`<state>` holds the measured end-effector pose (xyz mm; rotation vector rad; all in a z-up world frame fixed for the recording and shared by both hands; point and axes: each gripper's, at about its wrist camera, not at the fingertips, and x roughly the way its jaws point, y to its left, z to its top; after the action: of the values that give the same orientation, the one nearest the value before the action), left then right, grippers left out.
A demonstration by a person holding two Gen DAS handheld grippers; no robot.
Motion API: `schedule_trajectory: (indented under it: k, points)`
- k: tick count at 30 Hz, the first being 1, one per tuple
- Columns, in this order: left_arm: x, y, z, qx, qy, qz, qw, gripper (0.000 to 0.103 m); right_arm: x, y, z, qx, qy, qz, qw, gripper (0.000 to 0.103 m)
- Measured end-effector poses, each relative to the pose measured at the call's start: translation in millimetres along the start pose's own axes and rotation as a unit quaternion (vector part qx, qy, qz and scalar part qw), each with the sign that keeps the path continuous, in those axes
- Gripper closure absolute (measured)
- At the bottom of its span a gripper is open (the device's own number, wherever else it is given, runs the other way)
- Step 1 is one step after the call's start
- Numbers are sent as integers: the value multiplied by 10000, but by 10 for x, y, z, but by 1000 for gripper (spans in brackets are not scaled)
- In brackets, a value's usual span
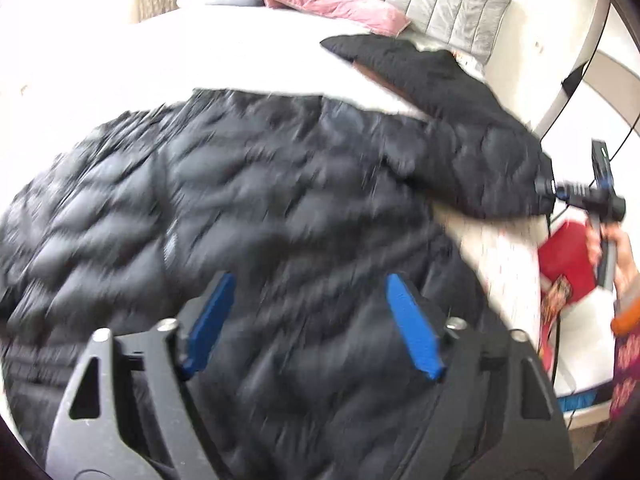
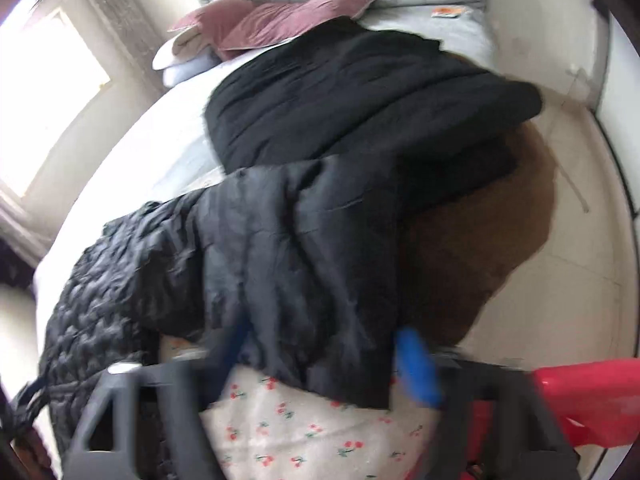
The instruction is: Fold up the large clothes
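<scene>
The left tool (image 1: 310,326) carries two flat blue fingers (image 1: 414,326) on a dark grey, matte frame pierced by triangular cut-outs and studded with silver screw heads. The right tool (image 2: 332,364), blurred here, shows the same blue and dark grey. From the left wrist view, the person's hand (image 1: 616,256) emerges from what appears to be an orange cuff and a pink-patterned sleeve.

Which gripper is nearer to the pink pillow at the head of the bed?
Right. The right gripper holds the black jacket's sleeve closer to the pink pillow; the left gripper hovers over the jacket's body, farther back.
</scene>
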<state>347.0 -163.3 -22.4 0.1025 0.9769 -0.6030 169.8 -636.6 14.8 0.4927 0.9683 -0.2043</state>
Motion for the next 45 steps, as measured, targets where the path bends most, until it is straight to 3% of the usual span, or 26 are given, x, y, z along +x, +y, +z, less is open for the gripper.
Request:
schedule_trajectory:
  k: [5, 7, 12, 16, 18, 21, 23, 25, 28, 31, 34, 42, 45]
  points:
    - [559, -151, 452, -367, -172, -458, 9981, 68, -629, 312, 366, -592, -732, -214, 9953, 96]
    - [822, -259, 573, -498, -195, -649, 9965, 77, -824, 386, 593, -622, -970, -306, 9929, 97]
    - [1472, -539, 669, -796, 2, -1102, 9907, 84, -1055, 651, 1031, -792, -1318, -410, 9873, 97]
    - [1937, -666, 623, -1017, 549, -1316, 9845, 87, -959, 931, 1144, -1074, -1225, -394, 9859, 98]
    - [1955, -684, 631, -999, 498, -1299, 9852, 87, -890, 1121, 1135, -1300, -1183, -491, 9832, 98]
    - [1792, -662, 642, -944, 628, -1421, 9833, 78, -926, 1365, 1115, -1408, -1212, -399, 9818, 98]
    - [1565, -581, 622, -894, 543, -1550, 9824, 49, -1038, 1573, 1088, -1492, -1266, -209, 9804, 98]
    - [1268, -449, 580, -836, 347, -1475, 9849, 39, -1150, 1811, 1065, -1613, -1305, -76, 9782, 98]
    - [828, -168, 489, -760, 201, -1391, 9872, 35, -1325, 2228, 1022, -1806, -1322, 238, 9743, 98]
    - [358, 234, 365, -834, -14, -1106, 9904, 26, -1434, 2753, 968, -2049, -1297, 511, 9688, 98]
    - [-21, 629, 246, -902, -224, -832, 9922, 24, -1433, 3354, 871, -2319, -1222, 718, 9624, 98]
    - [-656, 1506, -22, -1086, -545, -338, 9920, 23, -899, 4723, 482, -2917, -672, 987, 9490, 97]
    - [-739, 1762, -119, -1145, -635, -210, 9912, 23, -620, 5129, 319, -3027, -209, 1266, 9444, 90]
